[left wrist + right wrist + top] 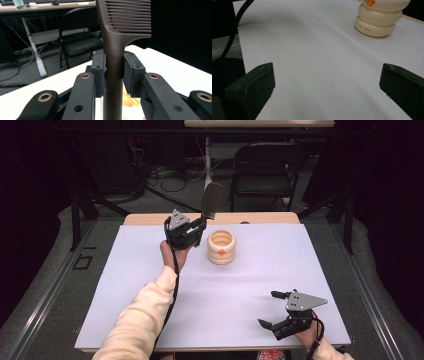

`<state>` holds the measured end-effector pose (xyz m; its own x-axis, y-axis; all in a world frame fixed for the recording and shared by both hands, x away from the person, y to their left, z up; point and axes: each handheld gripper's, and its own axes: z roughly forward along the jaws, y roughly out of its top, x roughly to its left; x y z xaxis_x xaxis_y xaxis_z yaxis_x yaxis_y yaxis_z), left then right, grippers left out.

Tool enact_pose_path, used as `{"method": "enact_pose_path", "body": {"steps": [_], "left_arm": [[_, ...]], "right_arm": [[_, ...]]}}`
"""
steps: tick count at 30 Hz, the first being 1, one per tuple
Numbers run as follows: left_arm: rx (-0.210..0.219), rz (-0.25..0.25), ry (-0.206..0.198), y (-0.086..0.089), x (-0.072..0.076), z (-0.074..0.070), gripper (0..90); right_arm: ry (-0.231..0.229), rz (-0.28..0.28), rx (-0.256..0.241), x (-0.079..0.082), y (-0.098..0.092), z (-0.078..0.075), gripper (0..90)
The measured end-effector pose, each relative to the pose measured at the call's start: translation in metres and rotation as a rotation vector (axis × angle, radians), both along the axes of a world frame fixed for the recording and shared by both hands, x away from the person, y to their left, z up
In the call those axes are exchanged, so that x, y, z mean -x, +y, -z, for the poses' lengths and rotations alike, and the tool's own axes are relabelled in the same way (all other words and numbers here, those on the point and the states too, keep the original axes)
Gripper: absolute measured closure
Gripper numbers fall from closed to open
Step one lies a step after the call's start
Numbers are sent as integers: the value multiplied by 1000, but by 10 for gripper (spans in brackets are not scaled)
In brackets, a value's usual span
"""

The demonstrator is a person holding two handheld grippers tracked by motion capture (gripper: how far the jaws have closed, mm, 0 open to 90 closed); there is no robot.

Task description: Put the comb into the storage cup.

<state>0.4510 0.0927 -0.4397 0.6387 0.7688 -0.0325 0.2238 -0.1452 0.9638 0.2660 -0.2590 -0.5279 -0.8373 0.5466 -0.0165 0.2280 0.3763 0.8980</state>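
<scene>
A dark brown comb (113,50) is clamped upright by its handle between the fingers of the left gripper (113,72), its teeth above them. A cream ribbed holder (221,247) stands just beside. The right gripper (272,310) is spread wide, holding nothing.

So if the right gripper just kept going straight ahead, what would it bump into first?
Probably nothing soon: the right gripper, fingers open, looks along bare white table. The cream holder sits far off to one side, so it would likely slide past, though depth is hard to judge.
</scene>
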Motion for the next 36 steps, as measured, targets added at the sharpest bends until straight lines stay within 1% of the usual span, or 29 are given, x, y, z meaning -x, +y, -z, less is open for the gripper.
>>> {"method": "enact_pose_path", "body": {"steps": [7, 8, 11, 14, 18, 23, 28, 36], "left_arm": [[-4, 1, -8, -5, -2, -2, 728], [-4, 2, -13, -6, -3, -2, 727], [-2, -1, -9, -7, -5, -3, 728], [-2, -3, -14, -8, -6, -3, 728], [8, -2, -18, -10, -8, -3, 727], [5, -8, -26, -13, -9, -4, 727], [16, -8, -31, -17, -13, -4, 727], [20, -3, -37, -25, -17, -1, 727]], "right_arm": [[0, 0, -2, 0, 0, 0, 0], [0, 0, -3, 0, 0, 0, 0], [-1, -2, -2, 0, 0, 0, 0], [-1, -1, -3, 0, 0, 0, 0], [-2, -2, 0, 0, 0, 0, 0], [-1, -2, 0, 0, 0, 0, 0], [-1, -1, -2, 0, 0, 0, 0], [-1, -1, -3, 0, 0, 0, 0]]}}
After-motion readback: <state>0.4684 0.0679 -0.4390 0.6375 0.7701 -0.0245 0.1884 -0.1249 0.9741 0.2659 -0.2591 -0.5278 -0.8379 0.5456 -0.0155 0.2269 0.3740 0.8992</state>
